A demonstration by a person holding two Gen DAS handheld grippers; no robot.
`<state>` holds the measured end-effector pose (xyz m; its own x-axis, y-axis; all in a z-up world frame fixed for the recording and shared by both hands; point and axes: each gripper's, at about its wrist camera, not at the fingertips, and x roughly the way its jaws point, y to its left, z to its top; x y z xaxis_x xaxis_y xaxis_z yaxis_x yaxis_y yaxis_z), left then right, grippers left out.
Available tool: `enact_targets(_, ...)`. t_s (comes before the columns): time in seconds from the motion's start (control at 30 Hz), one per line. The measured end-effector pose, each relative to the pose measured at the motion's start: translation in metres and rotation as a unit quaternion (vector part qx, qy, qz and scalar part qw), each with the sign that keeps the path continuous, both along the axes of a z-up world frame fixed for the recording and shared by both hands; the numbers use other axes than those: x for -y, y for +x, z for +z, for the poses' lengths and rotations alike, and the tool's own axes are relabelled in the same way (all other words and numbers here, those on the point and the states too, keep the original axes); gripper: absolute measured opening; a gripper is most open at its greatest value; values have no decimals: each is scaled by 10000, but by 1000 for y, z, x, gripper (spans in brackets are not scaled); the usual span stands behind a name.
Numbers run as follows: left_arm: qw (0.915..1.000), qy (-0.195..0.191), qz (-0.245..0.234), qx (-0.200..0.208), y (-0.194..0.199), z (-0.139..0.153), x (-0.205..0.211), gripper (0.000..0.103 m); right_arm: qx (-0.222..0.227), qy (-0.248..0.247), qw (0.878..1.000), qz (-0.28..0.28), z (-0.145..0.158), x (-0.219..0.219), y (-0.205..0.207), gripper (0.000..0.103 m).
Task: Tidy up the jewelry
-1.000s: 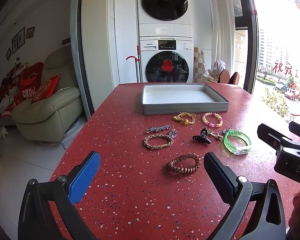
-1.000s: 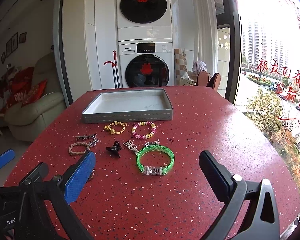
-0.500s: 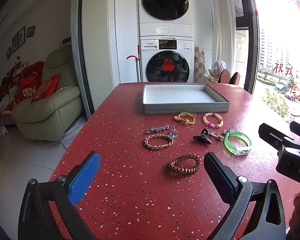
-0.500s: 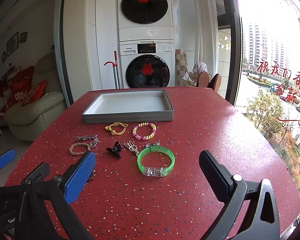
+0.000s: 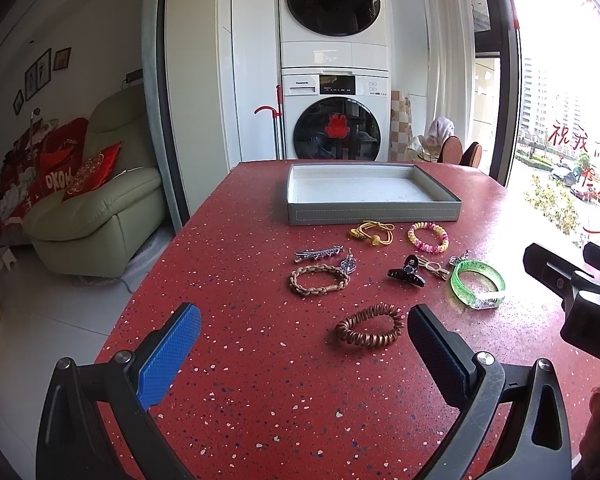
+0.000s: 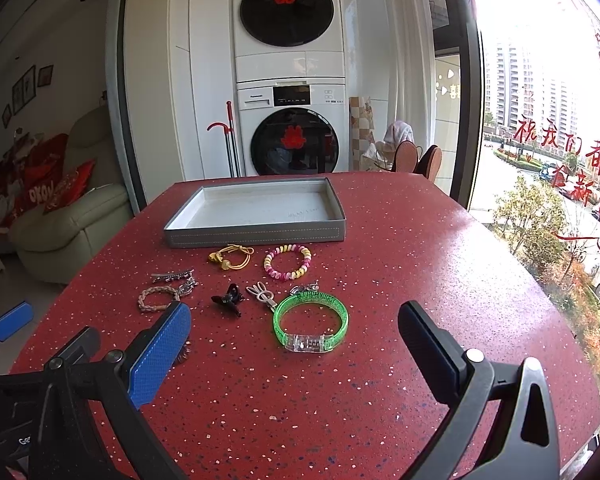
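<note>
We held both grippers low over a red speckled tabletop (image 5: 260, 380), each with its fingers spread wide and nothing between them. The left gripper (image 5: 304, 340) hung at the near edge, its blue-padded fingers (image 5: 168, 356) apart, and a coiled copper-brown spiral bracelet (image 5: 370, 325) lay on the table just inside its right finger, touching neither pad. The right gripper (image 6: 294, 344) stood equally released, and a translucent green bangle with a clear clasp (image 6: 311, 322) lay flat on the table between its fingers, apart from both. Farther off sat a shallow grey rectangular tray with a pale lining (image 6: 256, 234), holding nothing that we could see. Just in front of its near wall lay a yellow cord bracelet with gold beads (image 5: 372, 233) and, to its right, a pink-and-yellow beaded bracelet (image 5: 428, 237). Nearer to us and to the left were a silver bar hair clip (image 5: 318, 253) and a tan braided cord bracelet (image 5: 319, 279) with a small silver charm (image 5: 349, 264) at its right end. In the middle lay a black claw hair clip (image 5: 406, 272), with a pale beige bow-shaped clip (image 6: 262, 294) just beside it and a small silver piece (image 6: 304, 289) at the green bangle's far rim. Beyond the table stood two stacked white washing machines (image 5: 334, 120), a pale green sofa with red cushions (image 5: 96, 208) to the left and a bright window (image 6: 548, 140) to the right.
</note>
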<state>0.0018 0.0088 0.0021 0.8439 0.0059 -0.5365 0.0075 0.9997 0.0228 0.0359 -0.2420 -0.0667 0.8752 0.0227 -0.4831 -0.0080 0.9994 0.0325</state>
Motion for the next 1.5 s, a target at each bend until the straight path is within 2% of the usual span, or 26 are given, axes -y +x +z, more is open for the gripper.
enact_targets(1.5, 10000, 19, -34, -38, 2, -4, 3, 103, -49, 72, 10000, 10, -5, 1, 1, 103)
